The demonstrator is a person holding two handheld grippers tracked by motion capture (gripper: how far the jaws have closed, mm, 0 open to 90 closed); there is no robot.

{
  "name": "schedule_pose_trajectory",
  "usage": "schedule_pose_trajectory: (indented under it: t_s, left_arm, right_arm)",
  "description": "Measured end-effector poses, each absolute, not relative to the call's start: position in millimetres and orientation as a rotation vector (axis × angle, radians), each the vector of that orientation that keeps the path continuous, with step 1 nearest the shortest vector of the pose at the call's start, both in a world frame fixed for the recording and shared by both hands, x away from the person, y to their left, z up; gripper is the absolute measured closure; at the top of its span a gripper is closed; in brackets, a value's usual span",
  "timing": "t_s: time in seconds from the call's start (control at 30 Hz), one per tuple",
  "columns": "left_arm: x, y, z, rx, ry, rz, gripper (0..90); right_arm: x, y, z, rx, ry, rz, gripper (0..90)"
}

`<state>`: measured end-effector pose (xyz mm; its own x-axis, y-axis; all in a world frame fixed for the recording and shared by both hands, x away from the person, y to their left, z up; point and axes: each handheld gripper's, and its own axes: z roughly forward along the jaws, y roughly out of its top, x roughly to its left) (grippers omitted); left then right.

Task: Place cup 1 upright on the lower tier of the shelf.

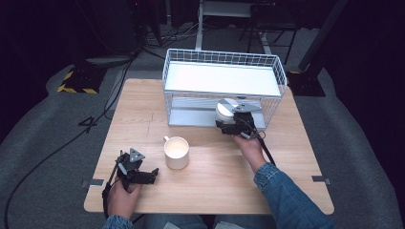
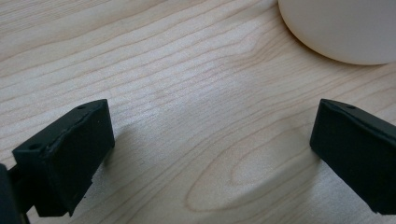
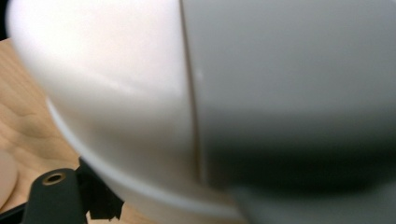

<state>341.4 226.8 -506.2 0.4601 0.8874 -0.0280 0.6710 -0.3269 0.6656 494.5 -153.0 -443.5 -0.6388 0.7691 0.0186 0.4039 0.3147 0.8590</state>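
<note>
Dark floor with trailing cables surrounds a light wooden surface [image 1: 210, 186] on which a white wire rack [image 1: 223, 86] with a flat white shelf stands at the far edge. Right gripper [image 1: 228, 125], held in the person's right hand [image 1: 249, 145], sits at the rack's open front with its jaws nearly fully closed on a white cup [image 1: 226, 110]; in the right gripper view the cup's wall [image 3: 140, 93] lies close against the camera, with one jaw edge visible at lower left. The cup is just at the mouth of the rack's lower level, under the shelf. Left gripper [image 1: 154, 173] rests low over the near left of the surface, jaws wide apart and holding nothing; bare wood shows between them. A cream mug [image 1: 176, 152], handle toward the far left, stands upright just beyond it, near the surface's middle.
</note>
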Motion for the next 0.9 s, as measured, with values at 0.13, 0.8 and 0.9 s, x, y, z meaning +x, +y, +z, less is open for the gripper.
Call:
schedule_pose_trajectory:
  t_s: [0.13,0.8,0.9]
  left_arm:
    - [341.4,226.8,-506.2,2.1,1.293,0.459,0.2]
    - [342.2,227.0,-506.0,2.106,1.292,0.457,0.2]
    - [342.4,226.8,-506.0,2.104,1.293,0.457,0.2]
  right_arm:
    - [499.6,-151.2,-446.8,1.06,2.174,1.247,19.2]
    - [529.6,-140.4,-462.2,1.108,2.117,1.231,19.2]
    - [531.6,-139.7,-464.2,1.116,2.106,1.239,19.2]
